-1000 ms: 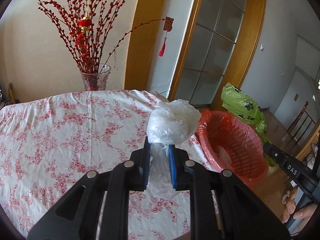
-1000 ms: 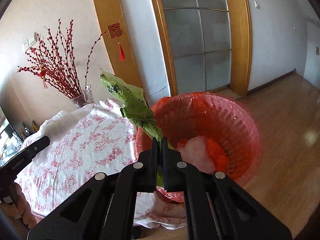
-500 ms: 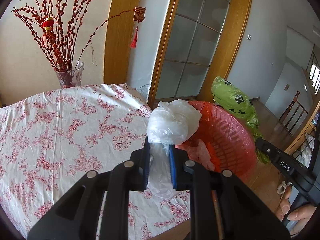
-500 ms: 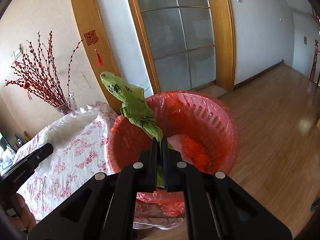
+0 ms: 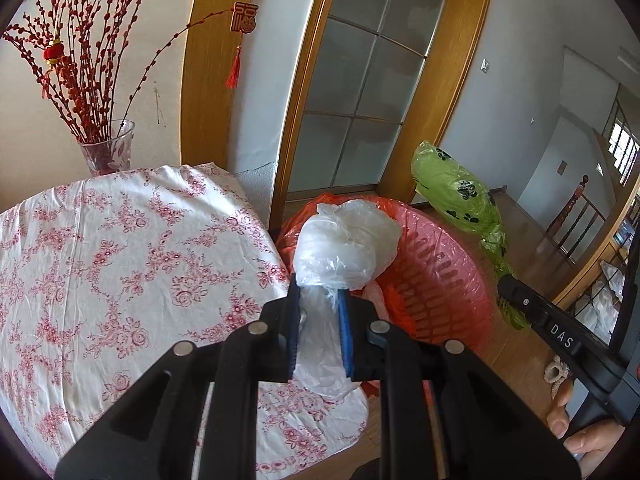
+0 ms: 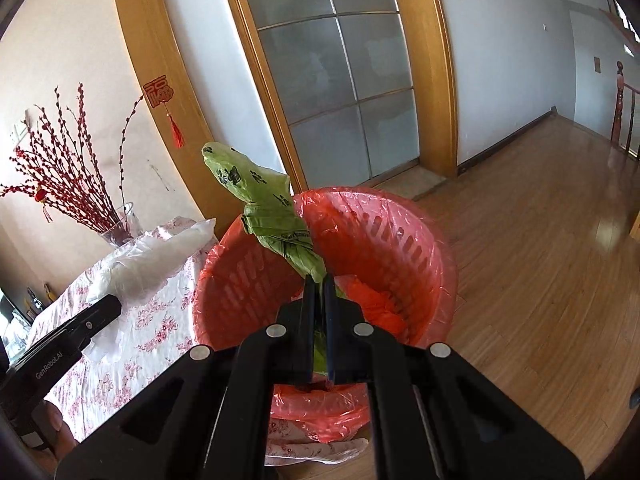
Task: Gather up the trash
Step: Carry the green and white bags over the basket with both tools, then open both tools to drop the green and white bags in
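Both grippers carried off floral-cloth table [image 5: 120, 248] toward red lined basket [image 6: 384, 248]. Left gripper [image 5: 320, 300] clamped on white plastic bag [image 5: 344, 248], bag held over basket rim. Right gripper [image 6: 319, 284] pinched tight on green paw-print bag [image 6: 276, 220], over basket mouth.
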`<act>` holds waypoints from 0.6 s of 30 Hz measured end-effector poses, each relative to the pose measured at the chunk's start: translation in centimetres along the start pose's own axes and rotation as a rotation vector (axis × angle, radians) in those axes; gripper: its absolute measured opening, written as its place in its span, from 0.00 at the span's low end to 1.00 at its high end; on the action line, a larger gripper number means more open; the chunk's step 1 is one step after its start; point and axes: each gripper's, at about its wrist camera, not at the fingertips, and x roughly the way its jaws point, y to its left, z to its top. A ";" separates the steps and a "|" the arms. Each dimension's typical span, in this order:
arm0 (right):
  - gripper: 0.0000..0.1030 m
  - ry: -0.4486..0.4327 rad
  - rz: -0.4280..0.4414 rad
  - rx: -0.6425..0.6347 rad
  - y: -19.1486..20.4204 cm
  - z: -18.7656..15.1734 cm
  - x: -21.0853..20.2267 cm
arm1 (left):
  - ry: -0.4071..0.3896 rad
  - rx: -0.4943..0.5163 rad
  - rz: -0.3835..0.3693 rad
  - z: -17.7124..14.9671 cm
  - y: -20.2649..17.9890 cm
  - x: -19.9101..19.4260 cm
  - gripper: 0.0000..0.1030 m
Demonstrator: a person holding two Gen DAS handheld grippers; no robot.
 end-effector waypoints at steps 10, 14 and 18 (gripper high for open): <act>0.05 -0.001 -0.021 0.037 -1.4 1.1 0.8 | 0.023 0.009 -0.038 0.5 -2.6 2.7 0.17; 0.17 0.011 -0.010 0.052 -1.8 1.4 1.5 | 0.042 0.014 -0.048 0.5 -3.5 4.0 0.22; 0.47 0.009 -0.004 0.058 -2.2 1.1 1.7 | 0.065 0.013 -0.049 0.2 -3.5 5.1 0.33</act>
